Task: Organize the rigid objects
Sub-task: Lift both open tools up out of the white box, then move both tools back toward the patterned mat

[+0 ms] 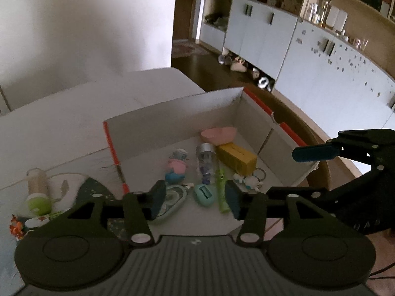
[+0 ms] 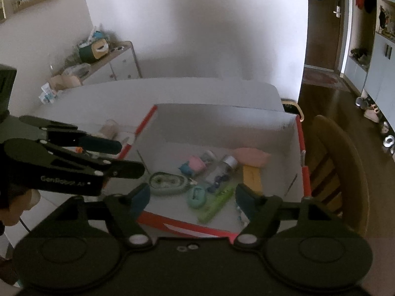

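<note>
White tabletop (image 1: 61, 128) is seen under a white box (image 1: 172, 113) with red edges, filled with small toys (image 1: 176, 166); both grippers (image 1: 195, 197) (image 2: 192, 194) are spread, empty.

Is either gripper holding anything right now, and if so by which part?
Nothing is held. The left gripper and right gripper both hang open above the box, with nothing between their fingers.

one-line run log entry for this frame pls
left gripper: open, empty | right gripper: open, empty | both over box | in box: yellow block, clear bottle, green stick | outside: roll
</note>
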`<state>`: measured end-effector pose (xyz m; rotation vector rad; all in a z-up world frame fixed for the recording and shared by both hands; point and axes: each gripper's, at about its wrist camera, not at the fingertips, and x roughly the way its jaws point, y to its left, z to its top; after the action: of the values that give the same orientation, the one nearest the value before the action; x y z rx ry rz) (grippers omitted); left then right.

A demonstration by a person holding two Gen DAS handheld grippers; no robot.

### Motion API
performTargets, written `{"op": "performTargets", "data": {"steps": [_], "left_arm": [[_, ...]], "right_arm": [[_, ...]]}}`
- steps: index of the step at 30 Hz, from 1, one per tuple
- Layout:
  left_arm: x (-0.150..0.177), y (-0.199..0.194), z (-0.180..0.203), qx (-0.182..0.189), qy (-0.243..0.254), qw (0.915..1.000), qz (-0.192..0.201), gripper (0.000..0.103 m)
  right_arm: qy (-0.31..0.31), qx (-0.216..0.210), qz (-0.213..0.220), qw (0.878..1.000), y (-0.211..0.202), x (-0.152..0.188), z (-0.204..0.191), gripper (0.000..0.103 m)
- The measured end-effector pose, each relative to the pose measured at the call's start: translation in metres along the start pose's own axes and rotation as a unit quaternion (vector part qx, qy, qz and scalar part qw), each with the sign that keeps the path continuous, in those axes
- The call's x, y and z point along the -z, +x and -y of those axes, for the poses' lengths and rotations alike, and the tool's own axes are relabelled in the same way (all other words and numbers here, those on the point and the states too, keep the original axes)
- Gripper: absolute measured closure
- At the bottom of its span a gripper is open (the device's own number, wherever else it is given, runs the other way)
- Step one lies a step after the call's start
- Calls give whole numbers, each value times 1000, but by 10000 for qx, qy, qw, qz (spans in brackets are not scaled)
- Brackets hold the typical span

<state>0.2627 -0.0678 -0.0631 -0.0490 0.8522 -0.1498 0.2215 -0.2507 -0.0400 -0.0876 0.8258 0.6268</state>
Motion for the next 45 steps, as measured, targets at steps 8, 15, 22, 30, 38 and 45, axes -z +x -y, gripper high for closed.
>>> {"op": "performTargets", "data": {"steps": [8, 15, 22, 30, 38, 45], "left_arm": [[17, -35, -23, 11, -246, 9993, 265, 48], [33, -61, -52, 0, -393, 9982, 460, 38], [51, -88, -80, -21, -346, 9973, 654, 27], [73, -110, -122, -69, -363, 9964, 768, 20], [94, -114, -178, -132, -591, 9957, 704, 20], [111, -105, -217, -166, -640, 9960, 607, 20]], "right_arm": [[78, 0, 248, 9997, -10, 1, -25, 14], [296, -92, 472, 9984, -14, 5, -51, 3], [454, -190, 533, 9974, -7, 5, -85, 1], [410, -317, 467, 9976, 11, 0, -127, 1], [275, -334, 336, 9985, 39, -10, -166, 1], [131, -302, 199, 9993, 73, -23, -199, 1]]}}
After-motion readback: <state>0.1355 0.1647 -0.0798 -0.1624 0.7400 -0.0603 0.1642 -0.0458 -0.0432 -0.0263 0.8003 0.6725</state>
